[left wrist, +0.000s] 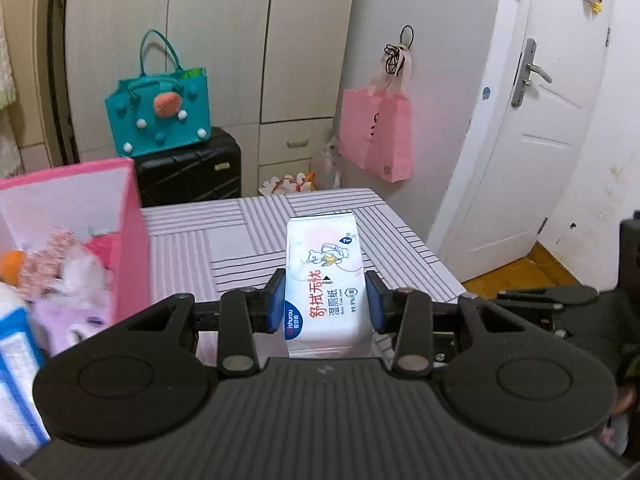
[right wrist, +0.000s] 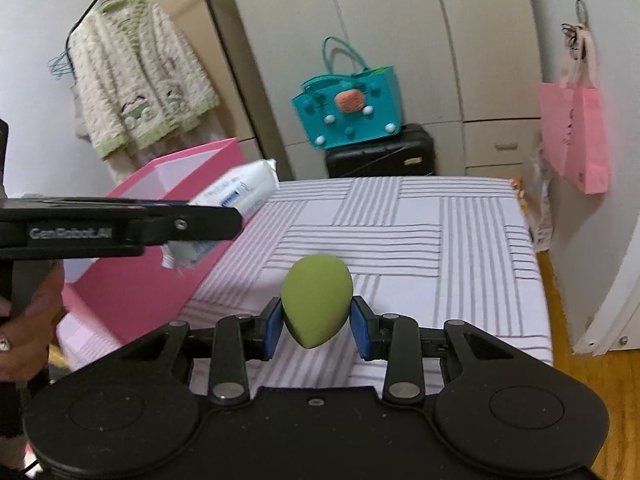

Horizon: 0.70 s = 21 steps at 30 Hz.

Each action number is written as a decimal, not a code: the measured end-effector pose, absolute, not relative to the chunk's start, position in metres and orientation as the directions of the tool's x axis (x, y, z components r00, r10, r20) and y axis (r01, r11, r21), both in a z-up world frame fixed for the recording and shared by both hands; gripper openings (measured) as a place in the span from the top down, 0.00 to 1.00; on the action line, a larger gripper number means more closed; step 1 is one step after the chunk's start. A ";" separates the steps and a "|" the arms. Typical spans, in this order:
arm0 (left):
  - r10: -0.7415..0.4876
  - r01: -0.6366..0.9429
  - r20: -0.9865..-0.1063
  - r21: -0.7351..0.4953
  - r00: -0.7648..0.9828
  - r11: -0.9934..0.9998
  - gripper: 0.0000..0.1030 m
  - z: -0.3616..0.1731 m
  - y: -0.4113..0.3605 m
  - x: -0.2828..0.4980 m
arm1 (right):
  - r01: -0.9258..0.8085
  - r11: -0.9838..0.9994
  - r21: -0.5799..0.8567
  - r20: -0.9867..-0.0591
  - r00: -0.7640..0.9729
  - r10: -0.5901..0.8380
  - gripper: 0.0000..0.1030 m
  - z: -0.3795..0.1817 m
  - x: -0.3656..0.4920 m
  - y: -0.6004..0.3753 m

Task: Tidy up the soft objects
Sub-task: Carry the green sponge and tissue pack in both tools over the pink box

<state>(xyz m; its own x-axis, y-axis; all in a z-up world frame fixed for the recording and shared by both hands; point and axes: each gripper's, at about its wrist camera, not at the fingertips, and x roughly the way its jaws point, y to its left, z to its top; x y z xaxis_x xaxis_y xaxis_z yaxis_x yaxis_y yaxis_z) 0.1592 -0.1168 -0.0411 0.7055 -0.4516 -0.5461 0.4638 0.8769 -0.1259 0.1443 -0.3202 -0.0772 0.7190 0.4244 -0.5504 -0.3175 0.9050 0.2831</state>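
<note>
My left gripper (left wrist: 326, 304) is shut on a white wet-wipes pack (left wrist: 325, 280), held lengthwise above the striped table (left wrist: 224, 240). The pink box (left wrist: 124, 216) stands just left of it, with plush toys (left wrist: 72, 280) and other soft things inside. In the right wrist view my right gripper (right wrist: 318, 326) is shut on a green egg-shaped sponge (right wrist: 316, 300), lifted over the table (right wrist: 440, 240). There the left gripper (right wrist: 192, 216) reaches in from the left, carrying the wipes pack (right wrist: 240, 190) beside the pink box (right wrist: 168, 276).
A teal felt bag (left wrist: 160, 116) sits on a black suitcase (left wrist: 188, 168) behind the table. A pink shopping bag (left wrist: 376, 136) hangs on the wall near a white door (left wrist: 528, 120). A fluffy cardigan (right wrist: 136, 76) hangs at the left. A hand (right wrist: 24, 332) grips the left tool.
</note>
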 end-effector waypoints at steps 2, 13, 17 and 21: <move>-0.442 0.463 -0.543 -0.108 0.714 0.880 0.62 -0.033 -0.106 0.150 | -0.337 0.895 0.292 -0.563 0.696 0.446 0.61 -0.071 0.142 -0.316; -0.481 0.491 -0.574 -0.152 0.662 0.858 0.62 0.008 -0.030 0.120 | -0.468 0.807 0.360 -0.576 0.569 0.587 0.61 -0.030 0.143 -0.279; -0.473 0.477 -0.585 -0.162 0.659 0.864 0.62 0.013 0.000 0.117 | -0.515 0.774 0.369 -0.564 0.538 0.627 0.61 -0.015 0.148 -0.260; -0.425 0.439 -0.588 -0.129 0.688 0.889 0.62 0.015 0.030 0.120 | -0.557 0.757 0.342 -0.553 0.532 0.641 0.61 -0.001 0.155 -0.236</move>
<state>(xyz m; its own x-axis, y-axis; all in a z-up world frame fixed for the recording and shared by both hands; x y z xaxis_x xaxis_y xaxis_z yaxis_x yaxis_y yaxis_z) 0.1197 0.0299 0.0154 0.6883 -0.4255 -0.5875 0.4393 0.8890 -0.1292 0.1550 -0.2361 -0.0009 0.5316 0.6412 -0.5534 -0.5570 0.7569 0.3418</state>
